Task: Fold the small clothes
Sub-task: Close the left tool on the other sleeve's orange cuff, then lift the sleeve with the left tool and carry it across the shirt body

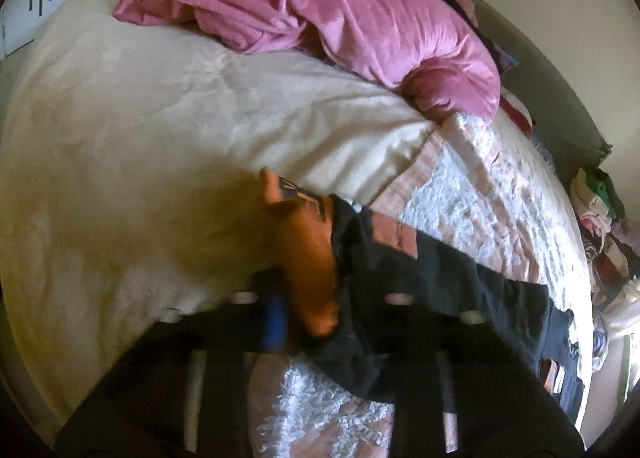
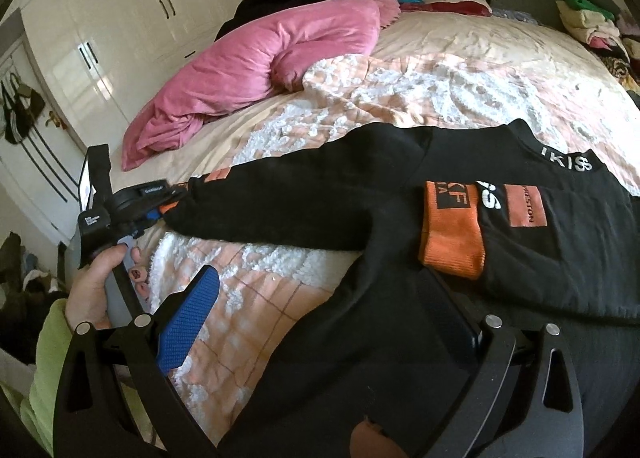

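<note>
- Black sweatshirt (image 2: 400,194) lies flat on the bed (image 2: 500,58).
- Left hand-held gripper (image 2: 160,210) clenched on its orange cuff (image 1: 308,258).
- Right hand-held gripper (image 2: 320,322) released, straddling the hem.

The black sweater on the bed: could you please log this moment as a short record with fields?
garment: black sweater with orange cuffs, spread flat on the bed
one sleeve: folded across the chest, orange cuff on top
other sleeve: stretched out sideways, its cuff in the left gripper
left gripper: shut on that cuff
right gripper: open, jaws either side of the sweater's lower part
nearby: pink blanket, pile of clothes
</note>
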`<state>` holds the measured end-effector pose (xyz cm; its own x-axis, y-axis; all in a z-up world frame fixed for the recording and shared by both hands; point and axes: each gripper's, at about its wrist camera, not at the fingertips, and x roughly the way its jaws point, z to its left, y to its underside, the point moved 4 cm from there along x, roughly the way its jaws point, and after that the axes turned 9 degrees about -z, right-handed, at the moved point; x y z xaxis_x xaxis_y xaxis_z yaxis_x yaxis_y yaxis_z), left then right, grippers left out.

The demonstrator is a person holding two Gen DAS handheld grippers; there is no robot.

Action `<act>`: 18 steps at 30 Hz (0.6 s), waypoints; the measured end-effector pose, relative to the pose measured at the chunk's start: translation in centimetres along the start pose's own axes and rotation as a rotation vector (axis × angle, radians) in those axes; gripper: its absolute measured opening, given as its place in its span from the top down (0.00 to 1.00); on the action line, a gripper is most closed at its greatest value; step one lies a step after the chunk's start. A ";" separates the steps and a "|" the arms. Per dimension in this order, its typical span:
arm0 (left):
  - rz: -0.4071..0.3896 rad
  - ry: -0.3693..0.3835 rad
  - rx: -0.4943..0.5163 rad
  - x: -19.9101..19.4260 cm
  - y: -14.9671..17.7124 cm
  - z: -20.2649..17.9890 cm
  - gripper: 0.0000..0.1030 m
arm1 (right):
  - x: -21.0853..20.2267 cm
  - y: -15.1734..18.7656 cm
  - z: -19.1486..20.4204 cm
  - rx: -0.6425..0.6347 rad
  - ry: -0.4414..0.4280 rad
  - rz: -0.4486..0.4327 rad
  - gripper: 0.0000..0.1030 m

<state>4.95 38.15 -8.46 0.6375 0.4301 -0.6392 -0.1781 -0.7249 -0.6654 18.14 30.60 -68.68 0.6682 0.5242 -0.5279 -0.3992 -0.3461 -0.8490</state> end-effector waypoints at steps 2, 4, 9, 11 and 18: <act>-0.011 0.021 0.010 -0.3 -0.3 -0.3 0.90 | -0.2 0.1 -0.1 0.007 0.002 -0.003 0.04; -0.031 0.059 0.027 -0.8 -0.7 -1.0 0.91 | -0.5 0.2 -0.3 0.015 0.003 -0.007 0.04; -0.084 0.203 0.089 -3.0 -1.2 -4.3 0.92 | -1.4 0.3 -0.8 0.042 -0.001 -0.023 0.04; -0.097 0.242 0.110 -3.8 -1.3 -5.6 0.92 | -1.8 0.3 -1.1 0.053 0.004 -0.032 0.04; -0.118 0.401 0.191 -6.9 -0.4 -10.5 0.92 | -3.2 0.6 -2.9 0.106 0.025 -0.059 0.04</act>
<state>8.45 29.82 0.28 0.8950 0.2341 -0.3798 -0.1977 -0.5551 -0.8080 17.56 26.48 -67.43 0.7072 0.5213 -0.4775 -0.4220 -0.2306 -0.8768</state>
